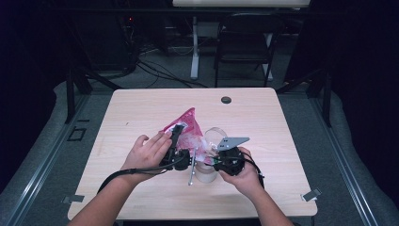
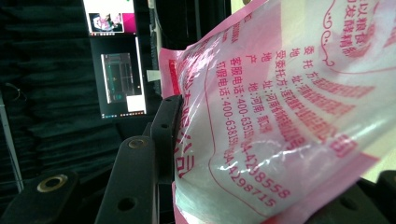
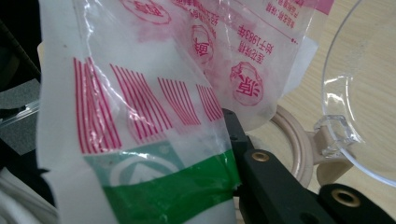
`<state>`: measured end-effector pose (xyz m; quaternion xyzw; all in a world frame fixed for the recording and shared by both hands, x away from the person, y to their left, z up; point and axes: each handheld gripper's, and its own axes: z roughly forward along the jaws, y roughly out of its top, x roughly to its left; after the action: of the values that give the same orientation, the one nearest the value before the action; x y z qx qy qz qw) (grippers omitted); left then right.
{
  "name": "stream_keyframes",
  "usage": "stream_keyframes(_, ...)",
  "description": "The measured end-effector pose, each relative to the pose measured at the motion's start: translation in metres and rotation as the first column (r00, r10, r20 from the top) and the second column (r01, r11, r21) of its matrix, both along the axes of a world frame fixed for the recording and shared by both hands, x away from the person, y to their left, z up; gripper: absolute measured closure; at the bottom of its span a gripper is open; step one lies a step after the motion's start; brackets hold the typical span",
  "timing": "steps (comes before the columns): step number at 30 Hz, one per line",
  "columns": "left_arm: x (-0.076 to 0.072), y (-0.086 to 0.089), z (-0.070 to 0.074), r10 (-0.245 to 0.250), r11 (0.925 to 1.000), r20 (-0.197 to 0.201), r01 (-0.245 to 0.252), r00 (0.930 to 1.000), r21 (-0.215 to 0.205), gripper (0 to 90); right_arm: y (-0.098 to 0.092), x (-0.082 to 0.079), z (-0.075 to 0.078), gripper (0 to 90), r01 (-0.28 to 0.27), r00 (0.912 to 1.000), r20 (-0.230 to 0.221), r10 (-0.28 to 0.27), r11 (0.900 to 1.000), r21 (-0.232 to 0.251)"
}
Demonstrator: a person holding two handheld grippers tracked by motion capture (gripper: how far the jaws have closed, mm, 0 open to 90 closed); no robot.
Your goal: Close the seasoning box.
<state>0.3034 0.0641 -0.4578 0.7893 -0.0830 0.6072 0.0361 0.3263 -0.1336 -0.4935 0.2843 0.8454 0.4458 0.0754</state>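
A pink and clear plastic bag (image 1: 186, 123) with red print stands tilted over the middle of the table. My left gripper (image 1: 175, 135) is shut on it from below, and the printed film (image 2: 289, 116) fills the gap between its black jaws (image 2: 261, 158). My right gripper (image 1: 211, 154) is shut on the bag's lower edge, where the film (image 3: 154, 93) carries red stripes and a green band. Only its right jaw shows past the film; the other is hidden behind it. A beige round container (image 1: 205, 175) sits just under the bag, its clear hinged lid (image 1: 215, 135) raised.
The container's rim (image 3: 292, 140) and clear lid (image 3: 359, 93) lie close to the right of my right gripper. The wooden table (image 1: 141, 188) has a dark grommet (image 1: 226, 100) near its far edge. A black chair (image 1: 244, 42) stands beyond it.
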Motion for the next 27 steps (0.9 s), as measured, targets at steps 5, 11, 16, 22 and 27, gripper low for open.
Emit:
stream_keyframes(5,-0.0017,-0.0015,-0.0007,-0.003,1.0,0.003,0.003,1.0,0.003,60.5,-0.0003,0.0006,-0.0006,90.0,0.004,1.0,-0.003,-0.004,1.0,-0.002)
stream_keyframes(11,-0.0022,-0.003,-0.0022,0.002,1.0,-0.007,-0.002,1.0,-0.006,60.2,-0.0006,0.0006,-0.0006,90.0,0.008,1.0,-0.005,-0.008,1.0,-0.004)
stream_keyframes(16,-0.0011,-0.0038,-0.0035,0.005,1.0,-0.006,-0.005,1.0,-0.005,60.2,0.0026,-0.0008,-0.0002,90.0,-0.002,1.0,-0.002,0.002,1.0,-0.009)
stream_keyframes(22,-0.0015,-0.0038,-0.005,0.005,1.0,-0.007,-0.005,1.0,-0.009,60.2,0.0026,-0.0007,-0.0002,90.0,-0.004,1.0,0.001,0.004,1.0,-0.01)
stream_keyframes(27,-0.0013,-0.0039,-0.0048,0.003,1.0,-0.003,-0.003,1.0,-0.006,60.2,0.0034,-0.0014,0.0001,90.0,-0.002,1.0,0.004,0.002,1.0,-0.012)
